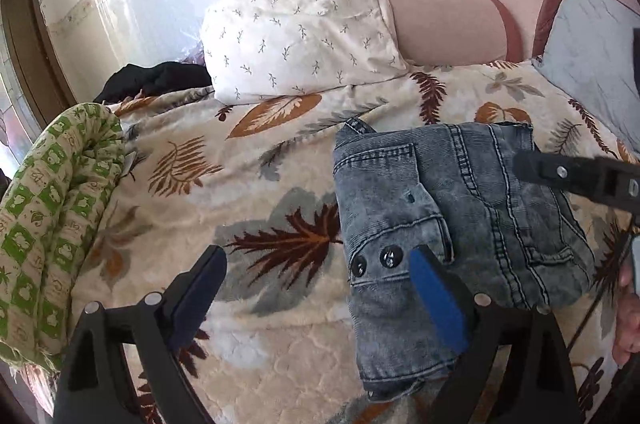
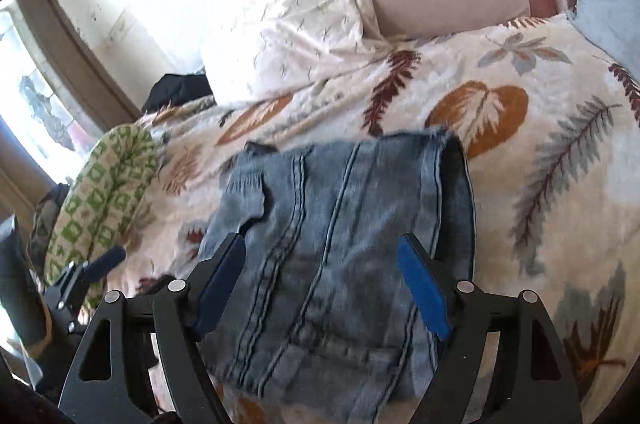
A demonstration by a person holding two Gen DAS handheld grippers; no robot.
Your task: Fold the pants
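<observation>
**Folded jeans on the bed, both tongs wide and empty**

One bed (image 1: 280,324), covered by a cream leaf-print blanket, carries everything. On it lie one white sprigged pillow (image 1: 296,31), one grey-blue pillow (image 1: 592,55), one rolled green-patterned quilt (image 1: 52,216), one dark garment (image 1: 160,77), and one pair of grey-blue jeans (image 1: 460,224), folded into a compact stack near the middle. Two black buttons (image 1: 374,262) show on the jeans. The left tongs (image 1: 320,264) stand wide, holding nothing; the blue pad seems just above the denim. The right tongs (image 2: 322,252) are spread wide over the jeans, gripping nothing.
</observation>
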